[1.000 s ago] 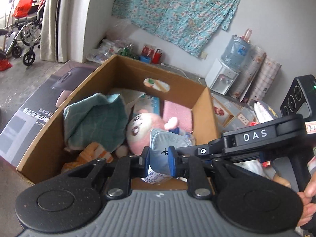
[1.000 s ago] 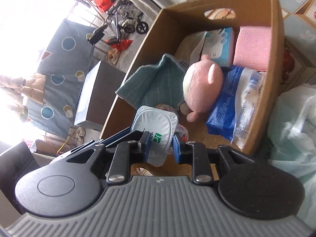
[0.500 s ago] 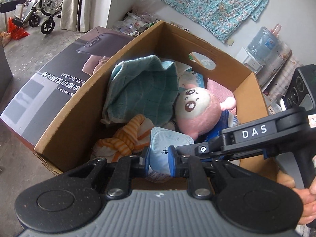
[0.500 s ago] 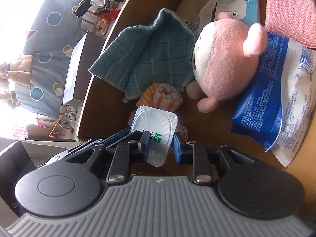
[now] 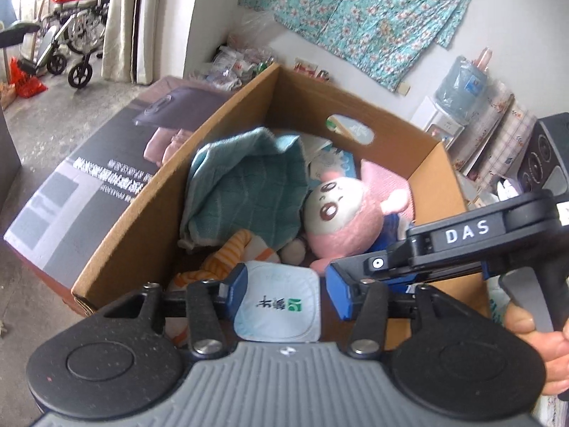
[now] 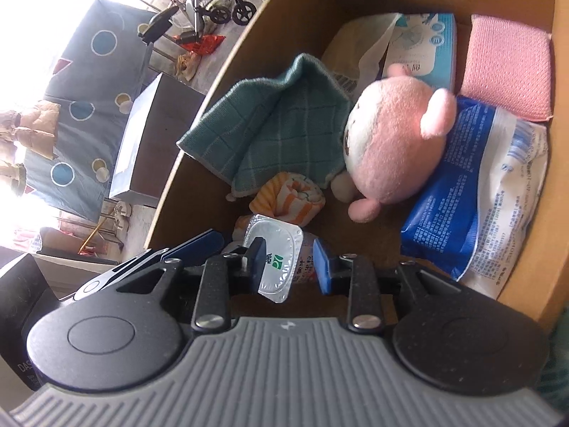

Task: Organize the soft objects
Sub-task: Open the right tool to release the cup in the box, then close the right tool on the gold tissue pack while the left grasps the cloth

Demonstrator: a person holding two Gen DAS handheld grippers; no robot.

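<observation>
A white foil-lidded cup with a green logo lies in the near corner of the open cardboard box, between the spread fingers of both grippers. My left gripper is open around it. My right gripper is open too, with the cup by its left finger. The right gripper also shows in the left wrist view. In the box lie a teal cloth, a pink plush toy and an orange striped cloth.
Also in the box: a blue and white soft pack, a pink sponge cloth and a tissue pack. A flat dark printed carton lies left of the box. A water dispenser stands by the back wall.
Both grippers have opened and let go of the cup, which now lies in the box's near corner. Both cameras have drawn back slightly.
</observation>
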